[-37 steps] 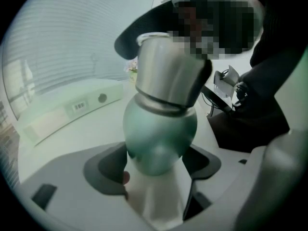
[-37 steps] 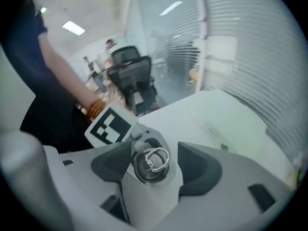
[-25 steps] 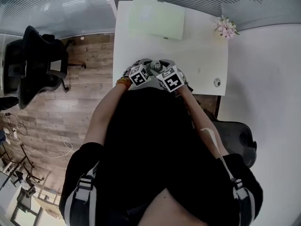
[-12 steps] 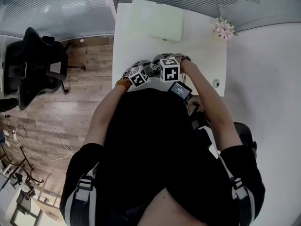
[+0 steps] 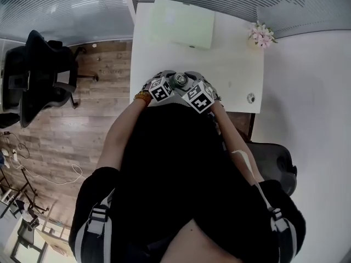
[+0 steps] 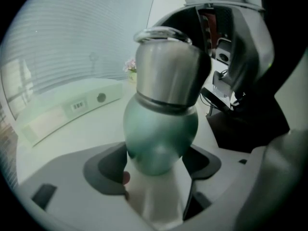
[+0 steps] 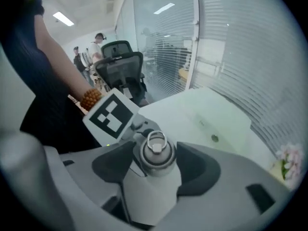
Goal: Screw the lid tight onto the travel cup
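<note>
The travel cup point(image 6: 161, 134) has a green body and a steel lid point(image 6: 166, 71) with a ring on top. It stands tilted over the near edge of the white table. My left gripper point(image 6: 159, 162) is shut on the green body. My right gripper point(image 7: 156, 160) reaches over the top with the lid point(image 7: 156, 153) between its jaws. These jaws have just been opening, and thin gaps show beside the lid. In the head view the two marker cubes flank the lid point(image 5: 179, 80), the left gripper point(image 5: 171, 84) on one side and the right gripper point(image 5: 186, 84) on the other.
On the white table point(image 5: 230, 64) lie a pale green box point(image 5: 181, 21) at the back, pink flowers point(image 5: 261, 33) at the far right corner and a small round object point(image 5: 250, 97) near the right edge. An office chair point(image 5: 38, 75) stands on the wooden floor to the left.
Half a second ago the right gripper was rolled with its forearm out to the right. It has rolled back over the lid to where it was a second ago. The left gripper stayed put.
</note>
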A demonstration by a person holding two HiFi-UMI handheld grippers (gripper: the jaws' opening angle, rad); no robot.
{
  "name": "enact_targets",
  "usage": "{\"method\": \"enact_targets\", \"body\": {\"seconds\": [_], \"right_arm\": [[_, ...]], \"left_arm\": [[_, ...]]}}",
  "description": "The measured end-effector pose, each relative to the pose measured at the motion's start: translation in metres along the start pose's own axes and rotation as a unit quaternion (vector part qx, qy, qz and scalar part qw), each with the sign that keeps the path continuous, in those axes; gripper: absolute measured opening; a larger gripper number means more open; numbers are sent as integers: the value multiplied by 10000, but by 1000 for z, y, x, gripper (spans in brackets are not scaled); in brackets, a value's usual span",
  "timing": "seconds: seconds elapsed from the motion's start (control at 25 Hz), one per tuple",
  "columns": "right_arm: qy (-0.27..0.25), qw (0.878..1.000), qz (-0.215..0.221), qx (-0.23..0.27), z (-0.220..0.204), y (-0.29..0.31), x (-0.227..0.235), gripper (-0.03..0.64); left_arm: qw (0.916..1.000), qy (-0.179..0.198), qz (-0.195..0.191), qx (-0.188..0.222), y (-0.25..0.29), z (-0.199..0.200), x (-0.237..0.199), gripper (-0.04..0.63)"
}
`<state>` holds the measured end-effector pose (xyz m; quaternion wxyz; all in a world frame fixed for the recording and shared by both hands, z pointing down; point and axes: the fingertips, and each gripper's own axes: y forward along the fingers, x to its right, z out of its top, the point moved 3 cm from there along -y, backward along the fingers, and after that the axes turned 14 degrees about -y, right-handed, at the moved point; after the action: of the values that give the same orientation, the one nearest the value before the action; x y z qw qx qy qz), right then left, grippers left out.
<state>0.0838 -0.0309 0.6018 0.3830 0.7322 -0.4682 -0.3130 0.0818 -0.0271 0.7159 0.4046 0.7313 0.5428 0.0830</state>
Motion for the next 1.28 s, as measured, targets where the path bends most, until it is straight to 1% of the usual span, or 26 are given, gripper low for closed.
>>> {"method": "enact_targets", "body": {"seconds": [0.04, 0.08, 0.16, 0.24, 0.28, 0.32, 0.36, 0.44, 0.52, 0.6, 0.64, 0.68, 0.72, 0.76, 0.8, 0.84, 0.88, 0.92, 0.96, 1.0, 1.04, 1.08, 1.16, 1.24, 1.28], "right_arm": [[116, 9998, -155, -88, -3, 3, 1, 257], [182, 9994, -273, -145, -4, 4, 2, 242], [108, 9992, -323, -215, -2, 5, 2, 239], [-250, 9993, -163, -206, 1, 6, 0, 239], [-574, 9982, -11, -192, 2, 7, -1, 239], [-1006, 9946, 186, -190, 2, 8, -3, 239], [-1508, 9875, 416, -208, 1, 8, -5, 239], [-2418, 9657, 896, -311, -2, 8, -6, 239], [-3047, 9424, 1316, -407, -3, 7, -5, 239], [-3495, 9212, 1634, -499, -4, 7, -6, 238], [-3658, 9126, 1745, -546, -4, 7, -7, 238], [-3763, 9067, 1814, -585, -4, 8, -6, 239], [-3795, 9047, 1841, -604, -4, 8, -6, 239], [-3728, 9078, 1834, -574, -4, 7, -5, 241], [-3510, 9176, 1814, -447, -2, 5, -6, 243], [-3083, 9342, 1786, -194, 2, 1, -6, 273], [-2457, 9538, 1721, 149, 8, -4, -5, 310], [-1746, 9709, 1565, 484, 16, -9, -2, 310], [-1118, 9827, 1296, 713, 22, -12, 1, 310], [-686, 9900, 949, 786, 24, -13, 5, 310], [-461, 9945, 608, 712, 22, -12, 6, 310], [-376, 9972, 350, 544, 18, -10, 5, 310], [-314, 9993, 5, 180, 9, -6, 0, 308], [-255, 9993, -285, -28, 7, -3, 2, 233], [-293, 9989, -339, -97, 8, -1, 2, 234]], "left_arm": [[10000, -2, -4, -2, 1, 1, 0, 362], [10000, 1, -12, -5, 1, 1, 0, 362], [10000, 10, -27, -8, 1, 1, 0, 362], [10000, 2, -32, -4, -1, 0, -1, 362], [10000, 4, -32, -2, -1, 0, -1, 362], [10000, 26, -25, -2, -2, -1, -1, 362], [10000, 68, -8, -8, -2, -1, -1, 362], [9999, 150, 39, -39, -1, -1, -1, 360], [9998, 179, 50, -87, 1, 0, -1, 360], [9997, 185, 38, -120, 1, -1, 1, 360], [9997, 180, 40, -126, 2, -1, 1, 360], [9998, 171, 48, -127, 2, -1, 0, 360], [9998, 155, 60, -126, 2, -1, 0, 360], [9998, 135, 71, -127, 3, 0, 0, 360], [9998, 114, 80, -133, 4, 0, 0, 360], [9998, 97, 86, -141, 4, 0, 0, 360], [9998, 89, 88, -148, 4, 0, 0, 360], [9998, 90, 85, -149, 3, 0, -1, 360], [9998, 95, 78, -143, 2, 0, -2, 360], [9998, 99, 70, -133, 1, 0, -2, 360], [9999, 97, 65, -126, 0, 0, -2, 360], [9999, 89, 62, -126, 0, 0, -1, 360], [9998, 67, 60, -153, 0, -1, 0, 360], [9998, 53, 58, -188, 0, -1, 1, 360], [9998, 54, 57, -196, 0, -1, 0, 360]]}}
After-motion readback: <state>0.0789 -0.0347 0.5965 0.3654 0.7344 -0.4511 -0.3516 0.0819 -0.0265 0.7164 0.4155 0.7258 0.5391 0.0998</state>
